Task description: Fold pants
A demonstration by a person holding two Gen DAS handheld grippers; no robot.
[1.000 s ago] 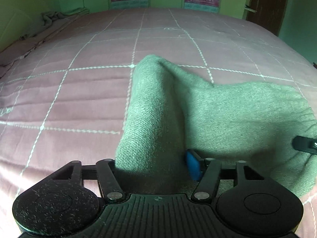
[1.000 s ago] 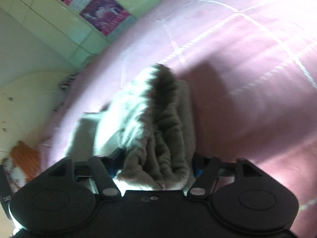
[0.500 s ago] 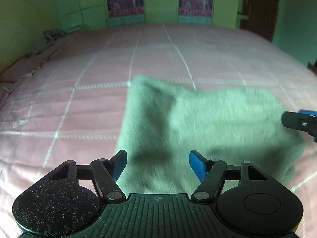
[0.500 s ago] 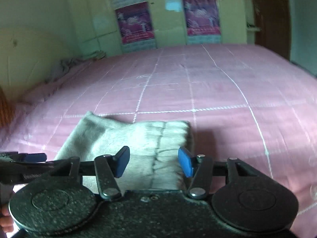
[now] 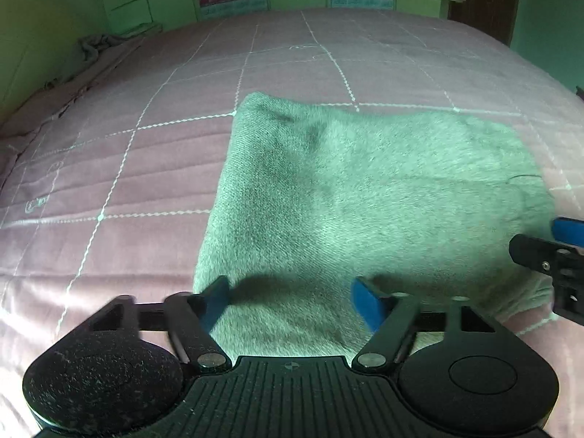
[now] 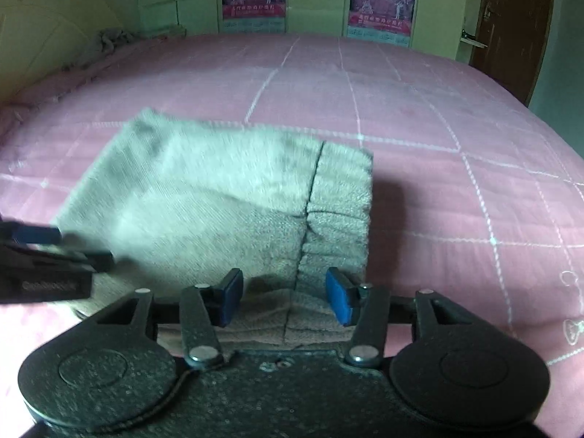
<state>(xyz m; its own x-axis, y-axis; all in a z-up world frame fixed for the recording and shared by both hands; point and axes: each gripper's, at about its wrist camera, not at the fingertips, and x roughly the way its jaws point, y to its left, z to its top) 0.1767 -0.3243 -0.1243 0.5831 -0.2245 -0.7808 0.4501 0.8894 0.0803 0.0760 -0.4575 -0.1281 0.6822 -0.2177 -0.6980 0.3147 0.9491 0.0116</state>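
near the front edge of the bed (image 5: 146, 168), a little toward its middle, the pants (image 5: 365, 197) lie as a compact, roughly rectangular packet, flat on the cover. the left gripper (image 5: 290, 301) hovers low over the packet's near edge with its jaws spread apart and nothing between the blue pads; the right gripper (image 6: 284, 297) sits likewise at the ribbed end, jaws apart and empty, its tip also visible at the right margin of the left view.

judging from the tidy outline, the folding looks about finished, and the step in hand reads as letting go and checking the result. the next move probably calls for either lifting both tools clear without snagging the nap, or a light press to settle the top layer; if one more fold were wanted, both claws would need to pinch the near edge through all layers at once, since a thick stack like this tends to slide apart.

the fabric is a soft, fuzzy grey knit with a fine ribbed weave, and a gathered band (image 6: 335, 211) set off by a dark seam marks one end. the bed cover is a smooth pink quilt crossed by white stitched lines in large squares, slightly glossy and gently puffed.
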